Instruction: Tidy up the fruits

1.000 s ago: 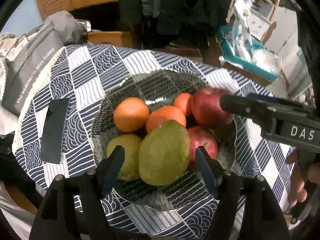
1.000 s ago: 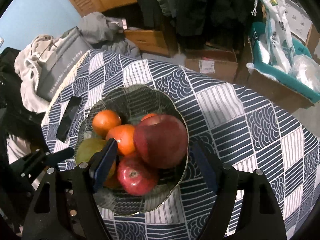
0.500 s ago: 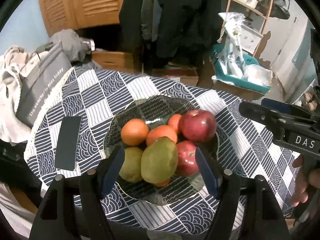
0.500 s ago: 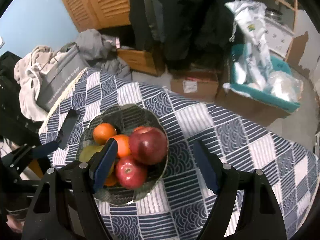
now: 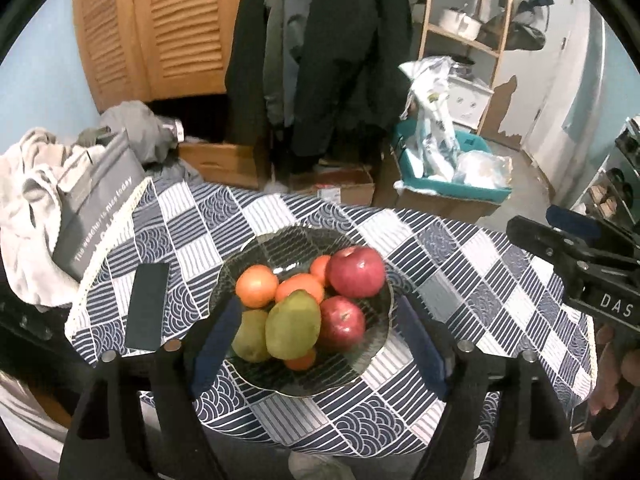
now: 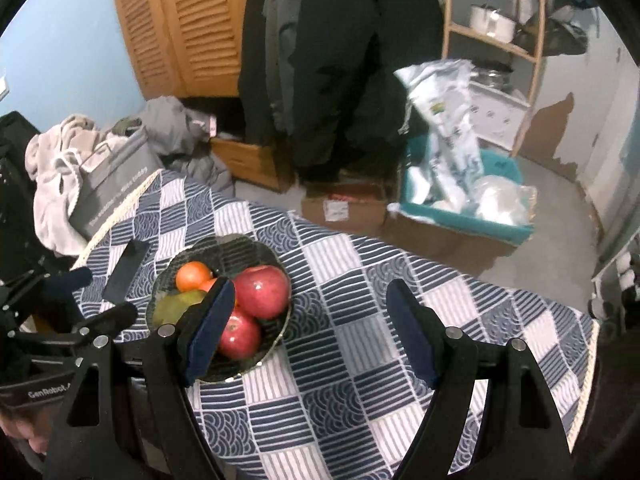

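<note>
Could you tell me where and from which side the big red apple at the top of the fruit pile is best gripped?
Grip the big red apple across its widest middle, coming down from above. It sits highest in the glass bowl, stem dimple up, its right flank clear while oranges crowd its left.

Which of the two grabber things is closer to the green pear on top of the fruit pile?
Left. The left gripper frames the green pear between its open fingers, above it. The right gripper hangs off to the bowl's right, over the tablecloth.
</note>
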